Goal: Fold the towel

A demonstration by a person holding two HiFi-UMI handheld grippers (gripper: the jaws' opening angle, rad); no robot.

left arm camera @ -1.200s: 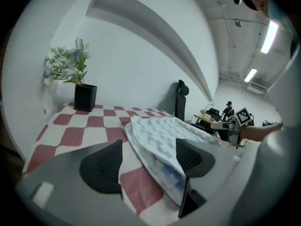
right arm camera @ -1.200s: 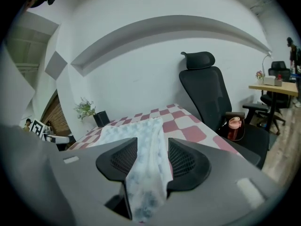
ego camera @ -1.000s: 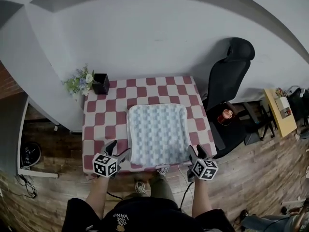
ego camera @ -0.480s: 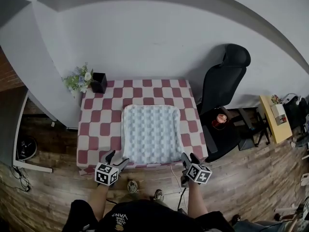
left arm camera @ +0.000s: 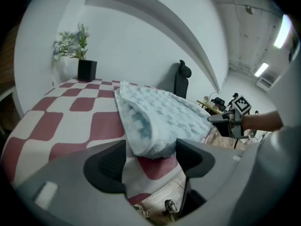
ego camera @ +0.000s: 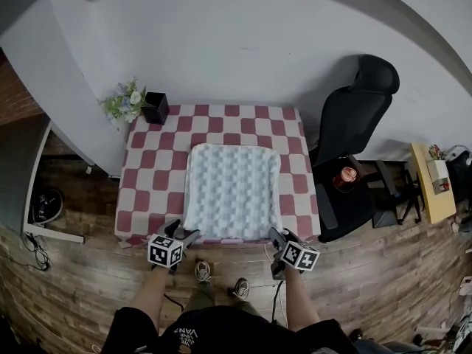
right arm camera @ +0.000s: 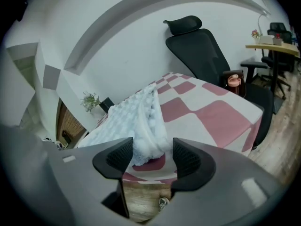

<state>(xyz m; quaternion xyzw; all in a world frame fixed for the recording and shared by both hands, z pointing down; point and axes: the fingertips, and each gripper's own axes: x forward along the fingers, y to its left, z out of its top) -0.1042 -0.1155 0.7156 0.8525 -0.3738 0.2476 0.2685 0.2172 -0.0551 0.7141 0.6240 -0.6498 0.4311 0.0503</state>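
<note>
— Starting big: checked table [ego camera: 147, 169], with the towel [ego camera: 231, 190] spread flat down its middle and its near edge right at the front lip.

— Handy for a fold, by the look of it: both near corners within easy reach from the front. Pale blue-white, puffy, quilted into little bumps, thick and rolled at the hem.

— Down to the left tongs [ego camera: 182, 234]: parted wide, tipped downward at the near left corner [left arm camera: 149, 142], framing it without pinching.

— Same story for the right tongs [ego camera: 280, 236]: just been opening wider, with the near right corner [right arm camera: 146, 149] in the gap and no squeeze on it. Nothing gripped on either side.

— Mirror-image setup, then. Probably lining up to take both corners together and carry the near edge over to the far one.

— Soft and floppy stuff, though; likely to sag in the middle between two grips.
</note>
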